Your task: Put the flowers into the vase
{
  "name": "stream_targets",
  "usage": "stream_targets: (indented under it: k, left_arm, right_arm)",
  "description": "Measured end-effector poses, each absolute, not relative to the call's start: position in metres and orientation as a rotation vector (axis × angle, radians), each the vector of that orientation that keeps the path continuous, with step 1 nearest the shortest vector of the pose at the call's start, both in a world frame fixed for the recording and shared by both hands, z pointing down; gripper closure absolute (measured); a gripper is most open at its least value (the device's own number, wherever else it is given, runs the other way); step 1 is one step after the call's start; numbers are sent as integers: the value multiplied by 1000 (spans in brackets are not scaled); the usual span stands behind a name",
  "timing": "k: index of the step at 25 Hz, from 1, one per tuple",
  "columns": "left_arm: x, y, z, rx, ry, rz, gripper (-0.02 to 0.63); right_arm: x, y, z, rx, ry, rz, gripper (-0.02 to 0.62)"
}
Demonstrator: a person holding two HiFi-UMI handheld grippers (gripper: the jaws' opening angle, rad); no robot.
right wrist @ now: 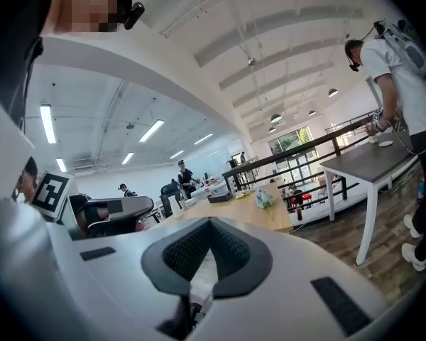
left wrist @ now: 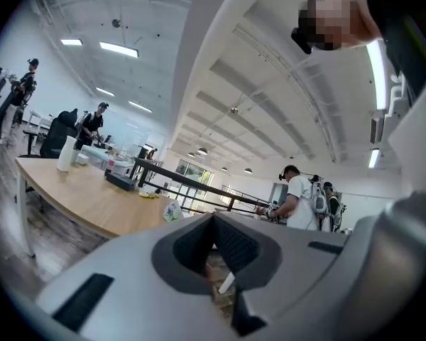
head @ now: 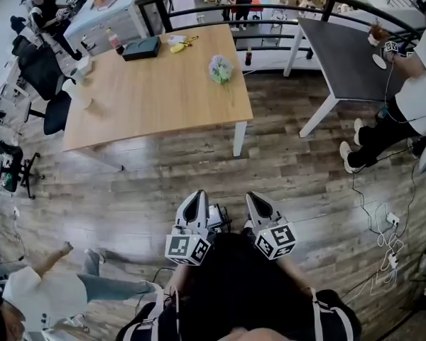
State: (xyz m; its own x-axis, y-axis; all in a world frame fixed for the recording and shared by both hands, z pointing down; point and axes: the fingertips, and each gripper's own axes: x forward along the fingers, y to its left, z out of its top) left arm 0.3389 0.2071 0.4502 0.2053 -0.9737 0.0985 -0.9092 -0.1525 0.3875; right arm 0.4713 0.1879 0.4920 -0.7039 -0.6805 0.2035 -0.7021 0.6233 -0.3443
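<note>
Both claws sit low and close to the person's body, pointing forward and a little down. The left claw (head: 197,194) has its jaws fully together with nothing between them, and its own view shows the pads meeting at the tip (left wrist: 214,219). The right claw (head: 254,197) looks the same, pressed to a point and empty (right wrist: 210,222).

The flowers (head: 220,69) are a small pale green and lilac bunch. They lie well ahead of both claws on the wooden worktop (head: 156,94), near its right-hand edge, with a stretch of plank floor (head: 199,162) between. From the left claw they sit just left of the tip line (left wrist: 172,210), and from the right claw a little to the right (right wrist: 263,199). The bunch therefore lies roughly between the two lines of aim.

No vase can be made out for sure. A white upright thing (head: 78,91) stands far off to the left of the claws on the worktop, but it is too small to tell what it is.

The step in hand appears to be the approach. To do it well, close on the worktop's near right corner and open one claw before it reaches the bunch. Come in low and level at the stems rather than the blooms, which would likely crush. Keep the other claw free to steady the vase once it is found.
</note>
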Motion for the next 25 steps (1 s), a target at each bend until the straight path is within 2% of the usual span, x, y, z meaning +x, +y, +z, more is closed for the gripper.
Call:
stream_targets:
  k: [25]
  left_arm:
    - [325,202,450,2099,-1733,-288,560]
  right_arm:
    - [456,182,490,1151,-2792,597,578]
